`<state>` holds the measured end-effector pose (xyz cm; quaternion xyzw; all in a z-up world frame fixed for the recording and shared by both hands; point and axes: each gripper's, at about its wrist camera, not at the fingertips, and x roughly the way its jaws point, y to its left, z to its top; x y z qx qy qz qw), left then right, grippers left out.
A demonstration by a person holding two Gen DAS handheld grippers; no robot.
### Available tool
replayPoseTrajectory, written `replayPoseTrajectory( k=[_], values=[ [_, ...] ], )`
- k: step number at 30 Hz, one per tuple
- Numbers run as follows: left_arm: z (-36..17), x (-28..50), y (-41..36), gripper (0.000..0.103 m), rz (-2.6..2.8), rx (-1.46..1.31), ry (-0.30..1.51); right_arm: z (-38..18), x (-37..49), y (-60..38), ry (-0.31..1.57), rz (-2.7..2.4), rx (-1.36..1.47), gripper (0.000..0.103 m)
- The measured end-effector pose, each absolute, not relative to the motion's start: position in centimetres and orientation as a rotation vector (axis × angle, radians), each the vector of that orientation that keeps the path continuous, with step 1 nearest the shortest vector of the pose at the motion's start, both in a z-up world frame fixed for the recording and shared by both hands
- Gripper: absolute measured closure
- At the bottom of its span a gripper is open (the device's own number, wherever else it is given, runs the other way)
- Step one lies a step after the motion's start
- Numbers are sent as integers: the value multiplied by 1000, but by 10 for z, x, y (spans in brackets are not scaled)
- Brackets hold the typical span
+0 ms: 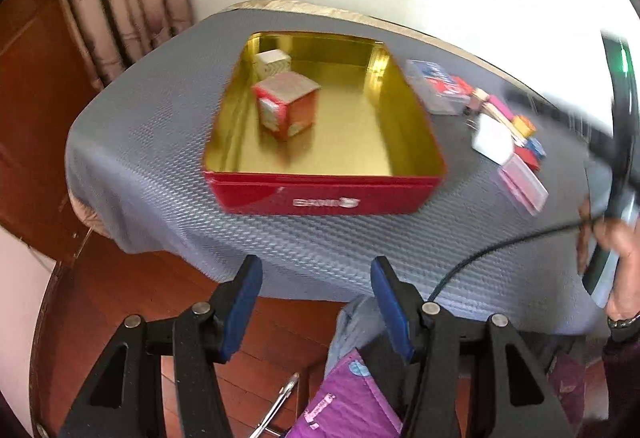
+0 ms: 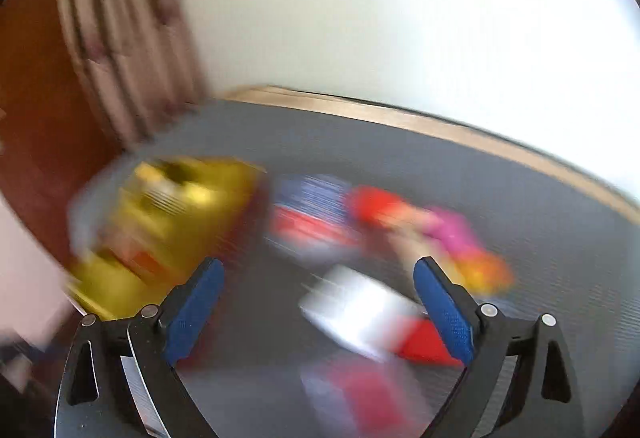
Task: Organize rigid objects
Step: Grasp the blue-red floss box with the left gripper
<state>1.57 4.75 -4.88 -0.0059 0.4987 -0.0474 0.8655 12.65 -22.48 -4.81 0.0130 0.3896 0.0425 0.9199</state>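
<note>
A red tin (image 1: 324, 194) with a gold inside sits on the grey-clothed table (image 1: 132, 158). In it stand a red and white cube box (image 1: 286, 106) and a small white box (image 1: 274, 63) at the far left corner. My left gripper (image 1: 316, 270) hangs open and empty over the table's near edge, short of the tin. In the heavily blurred right wrist view, my right gripper (image 2: 318, 274) is wide open with nothing between its blue pads (image 2: 442, 314), above a white box (image 2: 360, 314). The tin (image 2: 168, 230) lies to its left.
Right of the tin lie a clear case with blue and red cards (image 1: 438, 86), a white box (image 1: 493, 138), pink, orange and blue blocks (image 1: 524, 130) and a clear pink case (image 1: 524, 184). A hand (image 1: 616, 262) with the other gripper's handle is at the right edge. Curtain (image 1: 120, 10) and wall stand behind.
</note>
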Motion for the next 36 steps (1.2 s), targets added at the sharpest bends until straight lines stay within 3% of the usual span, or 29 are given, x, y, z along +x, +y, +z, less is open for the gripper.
replayPoseTrajectory(
  k=[6, 12, 21, 36],
  values=[
    [-38, 6, 14, 45, -227, 21, 1023, -88, 81, -336, 826, -266, -87, 4],
    [-17, 42, -24, 45, -327, -34, 1074, -102, 67, -390, 828, -335, 82, 3],
    [-2, 156, -106, 44, -350, 12, 1129, -97, 41, -408, 721, -266, 206, 1],
    [-53, 281, -124, 44, -195, -53, 1306, -86, 35, -416, 646, -162, 294, 1]
  ],
)
